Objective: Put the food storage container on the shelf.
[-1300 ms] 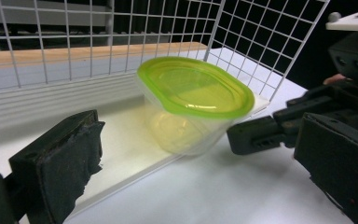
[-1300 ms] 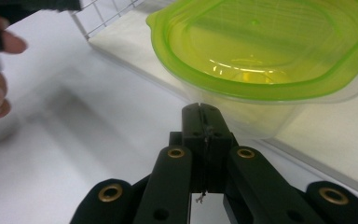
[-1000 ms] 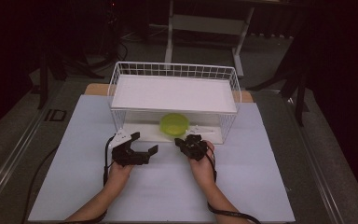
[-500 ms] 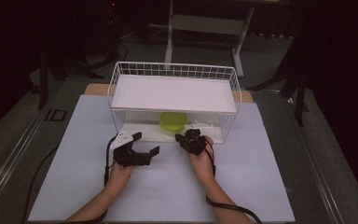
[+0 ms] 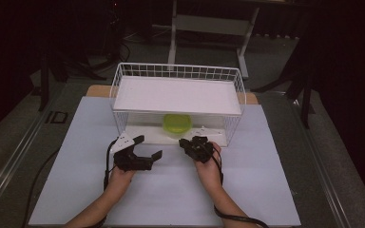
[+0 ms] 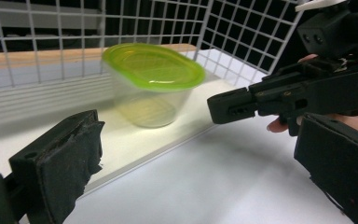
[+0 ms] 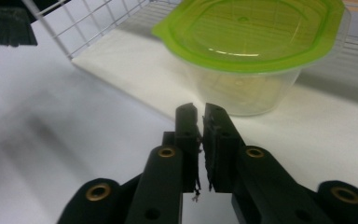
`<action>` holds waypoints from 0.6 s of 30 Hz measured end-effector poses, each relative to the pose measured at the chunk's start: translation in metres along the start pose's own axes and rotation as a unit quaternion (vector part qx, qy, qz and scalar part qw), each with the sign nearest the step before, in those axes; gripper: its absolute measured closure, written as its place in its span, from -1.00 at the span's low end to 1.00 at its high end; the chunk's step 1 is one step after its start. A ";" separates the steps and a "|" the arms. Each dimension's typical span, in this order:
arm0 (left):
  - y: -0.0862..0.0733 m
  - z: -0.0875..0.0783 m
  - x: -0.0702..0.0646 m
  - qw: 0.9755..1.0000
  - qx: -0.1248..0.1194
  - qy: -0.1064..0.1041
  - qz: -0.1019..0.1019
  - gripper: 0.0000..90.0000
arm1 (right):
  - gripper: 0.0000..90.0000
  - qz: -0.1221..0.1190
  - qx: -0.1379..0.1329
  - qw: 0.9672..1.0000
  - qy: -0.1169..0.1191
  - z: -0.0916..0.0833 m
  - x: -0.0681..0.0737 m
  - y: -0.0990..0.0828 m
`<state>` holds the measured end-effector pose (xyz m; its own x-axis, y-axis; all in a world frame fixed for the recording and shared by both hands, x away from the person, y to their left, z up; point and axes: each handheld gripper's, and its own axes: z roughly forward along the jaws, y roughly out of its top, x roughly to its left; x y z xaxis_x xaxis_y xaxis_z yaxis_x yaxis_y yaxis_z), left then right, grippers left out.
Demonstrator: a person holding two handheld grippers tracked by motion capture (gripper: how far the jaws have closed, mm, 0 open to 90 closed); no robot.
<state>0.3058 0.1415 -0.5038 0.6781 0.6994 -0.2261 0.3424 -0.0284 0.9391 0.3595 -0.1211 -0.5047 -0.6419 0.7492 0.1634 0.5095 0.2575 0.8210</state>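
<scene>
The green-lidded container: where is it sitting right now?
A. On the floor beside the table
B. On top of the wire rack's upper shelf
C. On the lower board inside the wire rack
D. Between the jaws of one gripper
C: the green-lidded container rests on the lower board under the wire rack's upper shelf, untouched by either gripper.

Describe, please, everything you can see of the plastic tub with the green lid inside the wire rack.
The tub is a small clear plastic container, its walls narrowing toward the base, closed by a lime-green lid whose rim juts past the walls. It looks empty, though the blur leaves that unsure. It stands upright on the white lower shelf of the wire rack, near the open front edge and under the upper shelf. Only the shelf touches it; both grippers are short of it.
</scene>
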 end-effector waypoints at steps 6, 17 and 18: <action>0.003 -0.007 -0.010 1.000 0.008 -0.026 0.009 -0.96 | 0.30 -0.021 0.003 1.000 0.011 -0.013 0.009 -0.004; 0.004 -0.022 -0.026 0.998 0.017 -0.058 0.028 -0.96 | -0.46 -0.015 -0.003 0.999 0.051 -0.030 0.017 -0.010; 0.004 -0.024 -0.026 0.998 0.017 -0.061 0.029 -0.96 | -0.52 -0.014 -0.006 0.998 0.058 -0.033 0.018 -0.011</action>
<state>0.2739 0.1401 -0.4878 0.7703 0.6045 -0.2029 0.3208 -0.0925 0.9426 0.3237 -0.1308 -0.4925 -0.7185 0.6655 0.2023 0.4841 0.2695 0.8325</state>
